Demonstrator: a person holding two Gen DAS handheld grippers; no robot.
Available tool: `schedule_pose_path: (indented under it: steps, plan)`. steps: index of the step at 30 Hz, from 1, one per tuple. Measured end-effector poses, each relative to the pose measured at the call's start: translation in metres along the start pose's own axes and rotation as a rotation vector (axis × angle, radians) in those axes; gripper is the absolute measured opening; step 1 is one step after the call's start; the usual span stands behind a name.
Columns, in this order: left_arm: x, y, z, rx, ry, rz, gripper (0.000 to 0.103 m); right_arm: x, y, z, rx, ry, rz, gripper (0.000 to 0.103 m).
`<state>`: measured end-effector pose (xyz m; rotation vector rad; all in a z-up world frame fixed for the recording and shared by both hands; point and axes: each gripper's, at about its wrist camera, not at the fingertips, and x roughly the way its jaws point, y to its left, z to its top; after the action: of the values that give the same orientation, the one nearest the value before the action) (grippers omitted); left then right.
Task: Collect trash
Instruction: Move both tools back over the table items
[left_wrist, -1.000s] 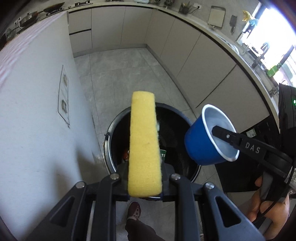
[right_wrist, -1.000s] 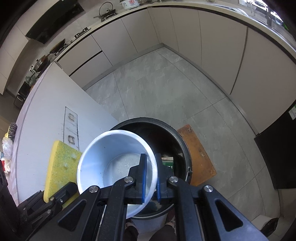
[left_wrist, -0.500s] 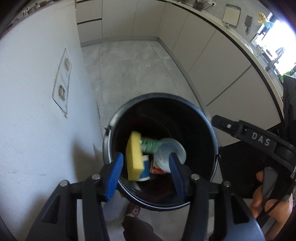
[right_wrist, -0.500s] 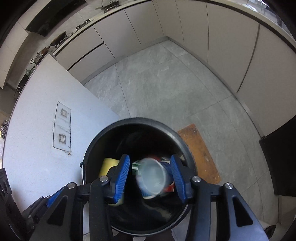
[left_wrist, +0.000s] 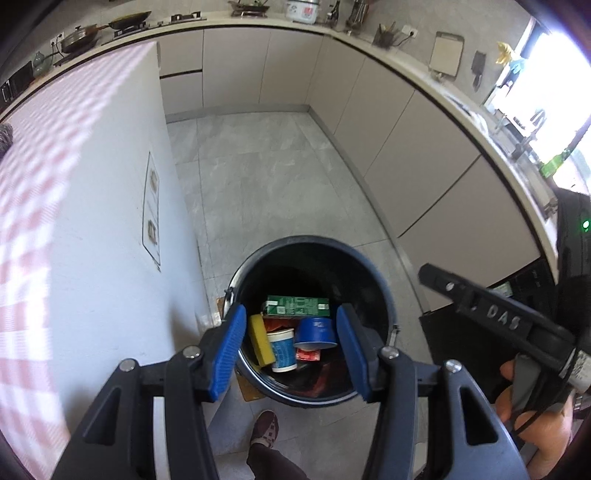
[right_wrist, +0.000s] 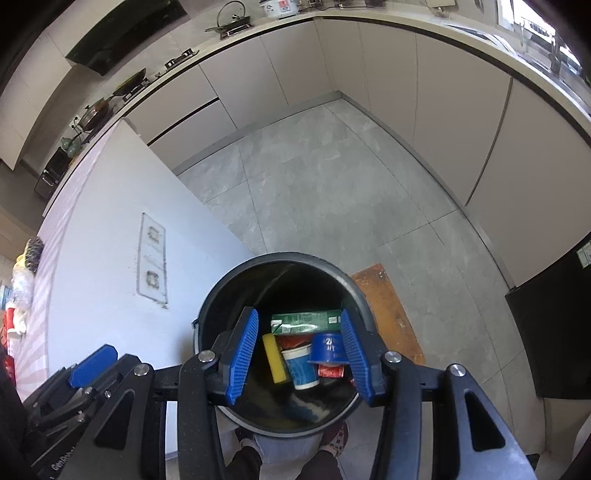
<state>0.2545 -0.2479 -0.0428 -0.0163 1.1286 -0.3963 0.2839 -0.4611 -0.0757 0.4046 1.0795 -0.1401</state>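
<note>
A dark round trash bin (left_wrist: 384, 295) stands on the floor; it also shows in the right wrist view (right_wrist: 207, 306). Inside lie a yellow sponge (left_wrist: 260, 344), a blue cup (left_wrist: 316, 332), a white and blue cup (left_wrist: 282, 349), a green carton (left_wrist: 297, 305) and red wrappers. The right wrist view shows the same sponge (right_wrist: 274, 358), blue cup (right_wrist: 328, 349) and carton (right_wrist: 304, 321). My left gripper (left_wrist: 291, 350) is open and empty above the bin. My right gripper (right_wrist: 299, 354) is open and empty above the bin too.
A white counter side (left_wrist: 92, 258) with sockets stands left of the bin. An orange board (right_wrist: 388, 314) lies on the grey floor to the bin's right. Beige cabinets (left_wrist: 406, 147) run along the back and right. The person's shoes (left_wrist: 264, 428) are below the bin.
Both grippers opened. The yellow sponge fell from the left one and the blue cup from the right one into the bin, where both now lie still.
</note>
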Motion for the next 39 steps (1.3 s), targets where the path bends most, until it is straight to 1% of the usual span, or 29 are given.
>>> schedule_pose_path:
  steps: [6,11,15,20,27,34,39]
  plan:
    - [-0.032,0.003,0.005,0.001,-0.034,-0.032,0.053,-0.034,0.019,-0.011,-0.027,0.008,-0.009,0.061]
    - [-0.053,0.01,0.004,-0.002,-0.062,-0.044,0.055,-0.058,0.037,-0.022,-0.061,0.004,-0.004,0.063]
    - [-0.072,0.014,0.002,0.01,-0.093,-0.052,0.058,-0.076,0.052,-0.026,-0.077,-0.022,0.011,0.064]
    - [-0.089,0.025,0.0,0.0,-0.106,-0.085,0.06,-0.096,0.076,-0.032,-0.118,-0.057,0.035,0.066]
    - [-0.108,0.055,-0.004,-0.031,-0.127,-0.088,0.062,-0.112,0.112,-0.041,-0.162,-0.086,0.074,0.068]
    - [-0.124,0.093,-0.011,-0.07,-0.144,-0.091,0.062,-0.116,0.154,-0.048,-0.199,-0.098,0.096,0.068]
    - [-0.135,0.13,-0.016,-0.096,-0.153,-0.057,0.062,-0.118,0.195,-0.052,-0.238,-0.11,0.12,0.068]
